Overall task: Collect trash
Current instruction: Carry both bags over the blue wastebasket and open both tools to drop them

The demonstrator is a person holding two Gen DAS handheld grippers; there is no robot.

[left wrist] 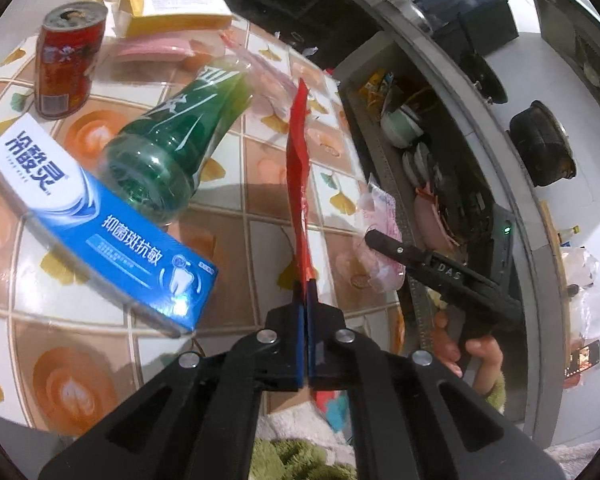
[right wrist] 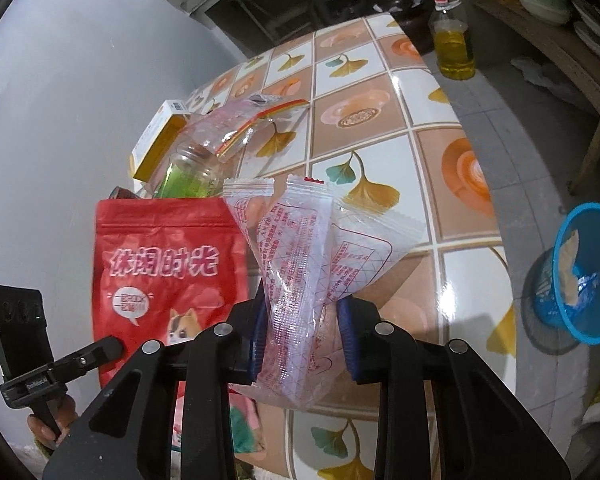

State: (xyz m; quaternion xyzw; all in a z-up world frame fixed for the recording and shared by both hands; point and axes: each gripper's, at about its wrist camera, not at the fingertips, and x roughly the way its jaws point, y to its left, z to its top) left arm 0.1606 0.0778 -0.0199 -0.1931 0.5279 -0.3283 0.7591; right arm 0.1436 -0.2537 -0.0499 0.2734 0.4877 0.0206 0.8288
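While the left fingers point(left wrist: 306, 312) pinch a red pouch point(left wrist: 298, 168), the right fingers point(right wrist: 304, 332) clamp a clear wrapper point(right wrist: 300, 248).

- One red drink can point(left wrist: 69, 66), upright on the bench point(left wrist: 256, 208).
- One green plastic bottle point(left wrist: 172, 140), on its side.
- Two cardboard boxes: one blue-and-white toothpaste box point(left wrist: 100, 232) and one yellow-and-white box point(left wrist: 176, 4).
- One red snack pouch point(right wrist: 168, 276).
- Two clear printed wrappers point(right wrist: 300, 264), bunched together.
- One clear zip bag point(right wrist: 240, 124) with a red strip.
- One pink flat packet point(left wrist: 152, 48).
- One blue basket point(right wrist: 580, 276) on the floor.
- One bottle of yellow oil point(right wrist: 454, 40) on the floor.
- Two pairs of tongs, the left tongs point(left wrist: 306, 300) and the right tongs point(right wrist: 304, 340).
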